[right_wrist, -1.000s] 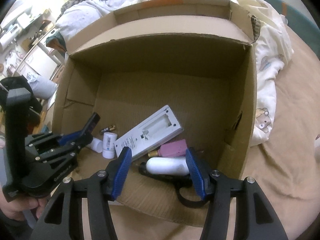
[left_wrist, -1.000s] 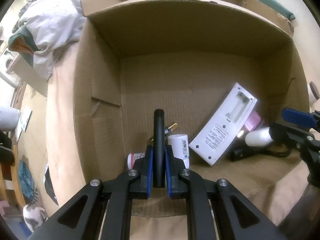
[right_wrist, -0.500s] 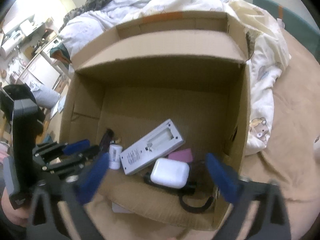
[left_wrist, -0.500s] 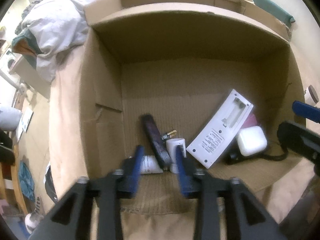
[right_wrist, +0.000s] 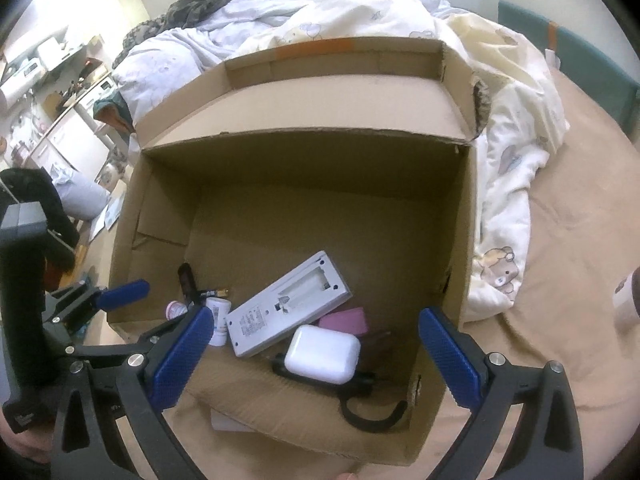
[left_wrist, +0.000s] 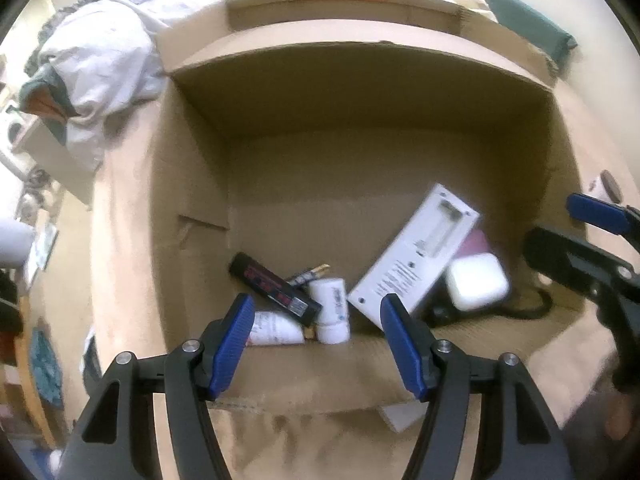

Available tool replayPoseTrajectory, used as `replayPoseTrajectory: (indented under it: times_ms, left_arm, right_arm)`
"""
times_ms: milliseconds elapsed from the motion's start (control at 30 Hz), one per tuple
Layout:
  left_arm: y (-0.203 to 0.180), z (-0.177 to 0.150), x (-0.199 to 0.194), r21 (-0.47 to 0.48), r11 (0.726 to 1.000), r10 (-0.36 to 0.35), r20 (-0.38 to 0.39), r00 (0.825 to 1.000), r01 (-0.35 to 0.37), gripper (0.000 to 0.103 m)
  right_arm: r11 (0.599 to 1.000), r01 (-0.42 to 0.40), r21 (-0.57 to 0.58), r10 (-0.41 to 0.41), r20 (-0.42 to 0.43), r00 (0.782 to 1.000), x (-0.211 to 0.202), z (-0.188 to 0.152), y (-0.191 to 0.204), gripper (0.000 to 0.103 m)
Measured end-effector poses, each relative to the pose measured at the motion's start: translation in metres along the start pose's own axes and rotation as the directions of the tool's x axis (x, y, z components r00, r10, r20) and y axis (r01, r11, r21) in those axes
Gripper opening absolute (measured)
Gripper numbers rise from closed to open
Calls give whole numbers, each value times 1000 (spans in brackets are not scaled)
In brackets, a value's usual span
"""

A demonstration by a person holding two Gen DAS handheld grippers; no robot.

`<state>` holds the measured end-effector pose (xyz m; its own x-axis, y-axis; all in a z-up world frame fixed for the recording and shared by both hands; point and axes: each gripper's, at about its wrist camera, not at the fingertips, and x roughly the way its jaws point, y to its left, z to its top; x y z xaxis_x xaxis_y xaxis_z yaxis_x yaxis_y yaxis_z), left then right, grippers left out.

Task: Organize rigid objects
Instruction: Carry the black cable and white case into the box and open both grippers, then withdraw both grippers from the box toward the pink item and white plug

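An open cardboard box (left_wrist: 360,92) (right_wrist: 312,168) lies on a bed and holds several items. A black stick-shaped object (left_wrist: 274,283) (right_wrist: 186,280) lies at its left, across a white tube (left_wrist: 276,328) and beside a white bottle (left_wrist: 331,310) (right_wrist: 218,316). A white remote with an open battery bay (left_wrist: 416,256) (right_wrist: 288,304) leans over a pink item (right_wrist: 346,318). A white earbud case (left_wrist: 476,280) (right_wrist: 322,354) rests on a black strap (right_wrist: 368,412). My left gripper (left_wrist: 318,344) is open and empty above the box's near edge. My right gripper (right_wrist: 316,356) is open and empty over the earbud case.
A tan sheet (right_wrist: 568,280) covers the bed around the box. White bedding (right_wrist: 500,128) is piled behind and to the right of the box. A small white and brown object (right_wrist: 626,300) lies on the sheet at far right. Furniture and floor clutter (right_wrist: 52,92) show at left.
My left gripper let go of the black stick, which now lies in the box, then opened and pulled back. My right gripper released the white earbud case, opened wide and pulled back.
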<state>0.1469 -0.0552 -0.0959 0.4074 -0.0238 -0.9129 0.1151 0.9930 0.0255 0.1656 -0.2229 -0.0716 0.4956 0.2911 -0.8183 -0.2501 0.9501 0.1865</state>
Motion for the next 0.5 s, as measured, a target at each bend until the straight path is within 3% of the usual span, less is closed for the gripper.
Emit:
replayPoseTrajectory:
  times_ms: [300,500]
  left_arm:
    - [6,-6,-35,-30,999,-38,-2,999,38,62]
    - [24,-17,-70,-78,997,27,69,997,-21,62]
  right_arm:
    - [998,-12,58,11,20,1000,-29,-9,-4,103]
    - [995,-67,71,60,88,994,-56,-25,7,103]
